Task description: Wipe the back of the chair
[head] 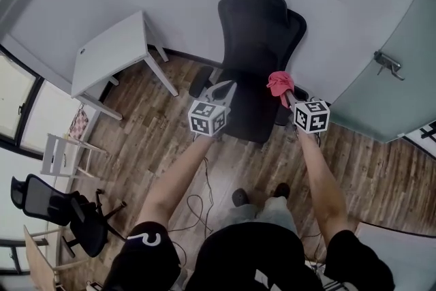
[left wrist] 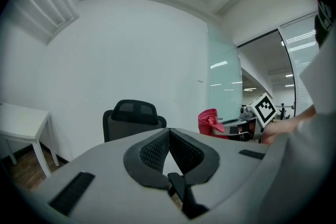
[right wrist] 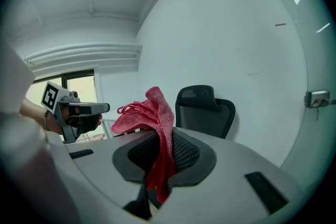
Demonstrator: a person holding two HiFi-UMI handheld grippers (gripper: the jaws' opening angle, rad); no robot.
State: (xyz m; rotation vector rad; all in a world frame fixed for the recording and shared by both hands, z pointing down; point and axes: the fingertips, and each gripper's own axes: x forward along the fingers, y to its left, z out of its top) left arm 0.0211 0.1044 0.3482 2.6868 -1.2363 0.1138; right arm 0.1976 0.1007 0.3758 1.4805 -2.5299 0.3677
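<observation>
Cloth, one, in right gripper; chair ahead; second chair aside.

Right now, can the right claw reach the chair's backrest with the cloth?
Probably yes: the right claw, shut on the red cloth, faces the black office chair with nothing between them.

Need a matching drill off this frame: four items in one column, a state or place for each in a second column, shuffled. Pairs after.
Items
1. left gripper
2. right gripper
3. office chair
4. table

States or places
A. white, by the wall, left of the office chair in the head view
B. jaws shut on the red cloth
C. black, backrest toward the wall
D. jaws together, nothing between them

Pairs: 1-D, 2-B, 3-C, 4-A
</observation>
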